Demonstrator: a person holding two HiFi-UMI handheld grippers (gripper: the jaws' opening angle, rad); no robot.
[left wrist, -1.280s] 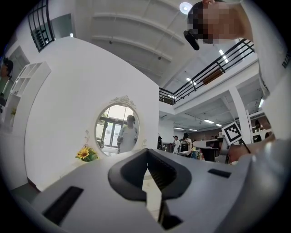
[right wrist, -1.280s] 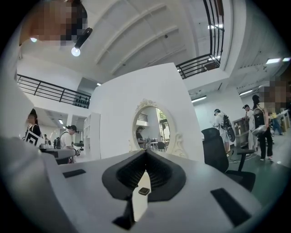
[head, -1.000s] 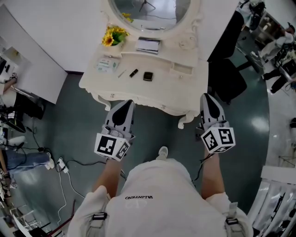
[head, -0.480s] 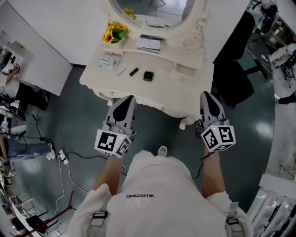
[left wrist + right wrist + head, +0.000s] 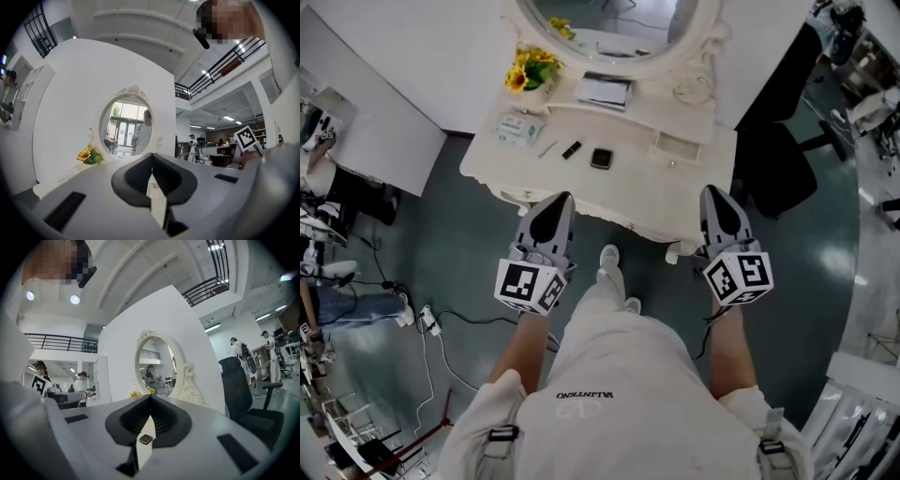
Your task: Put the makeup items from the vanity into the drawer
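The makeup items lie untouched on the left half of the vanity (image 5: 630,192) top: a small square black compact (image 5: 601,157), a short black tube (image 5: 571,148) just to its left, and a thin pale stick (image 5: 547,149) beyond that. All three lie flat, apart from one another, small and dark against the cream surface. A pale packet (image 5: 518,128) sits further back, near the sunflowers (image 5: 531,72) beneath the mirror (image 5: 609,23).

Over the last second the person has stepped closer. A shoe (image 5: 607,255) now reaches forward between the grippers, and both grippers have come up to the vanity's front edge. This looks like the approach stage, with no item picked up yet.

The left gripper (image 5: 555,199) has its jaws pressed together with nothing between them, and the right gripper (image 5: 713,190) is likewise closed and empty. Both point level toward the mirror. No open drawer shows in the head view, so one probably has to be opened first.
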